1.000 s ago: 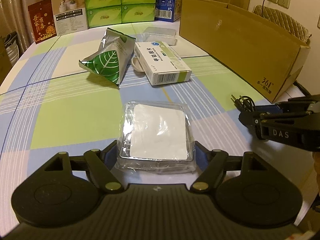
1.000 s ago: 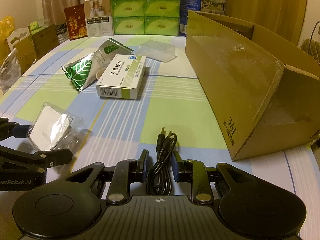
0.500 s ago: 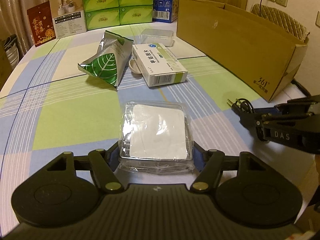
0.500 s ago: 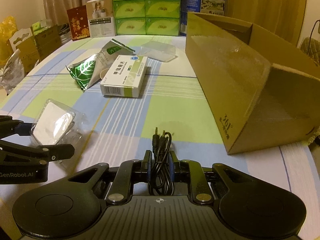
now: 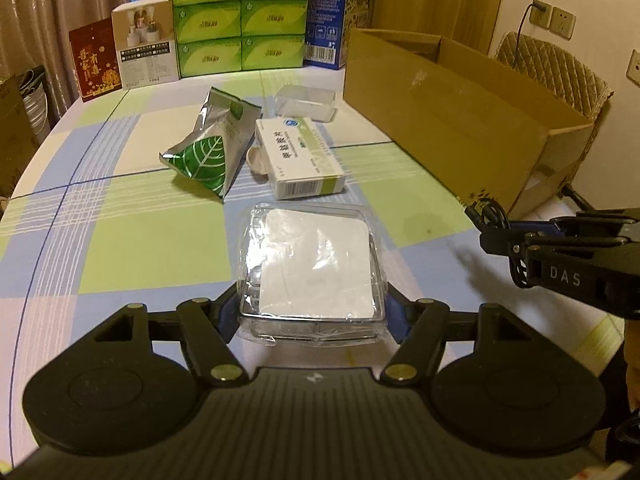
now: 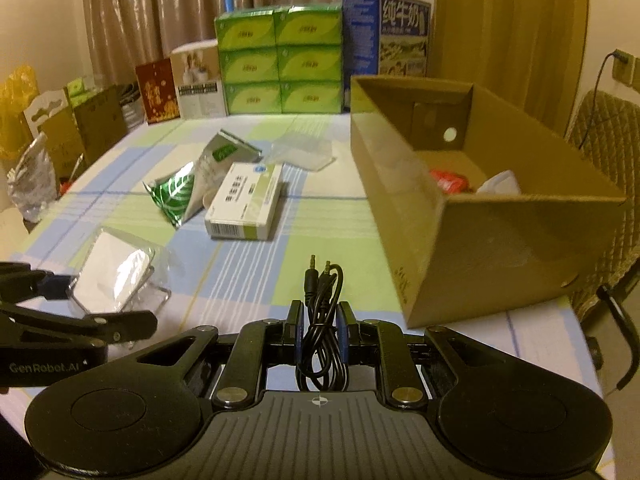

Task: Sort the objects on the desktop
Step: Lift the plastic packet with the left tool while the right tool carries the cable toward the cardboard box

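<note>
The left gripper point(image 5: 314, 314) clamps a clear plastic case point(image 5: 314, 268) between its pads, above the desk's point(image 5: 120, 232) near edge. The right gripper point(image 6: 320, 330) is closed tight on a coiled black cable point(image 6: 322, 300). At the desk's right edge an open cardboard box point(image 6: 500, 240) holds a red packet point(image 6: 450, 180) and something white point(image 6: 500, 184).

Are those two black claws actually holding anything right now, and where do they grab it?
Yes. The left gripper holds a clear plastic packet by its near side edges; the right gripper pinches a coiled black cable around its middle.
</note>
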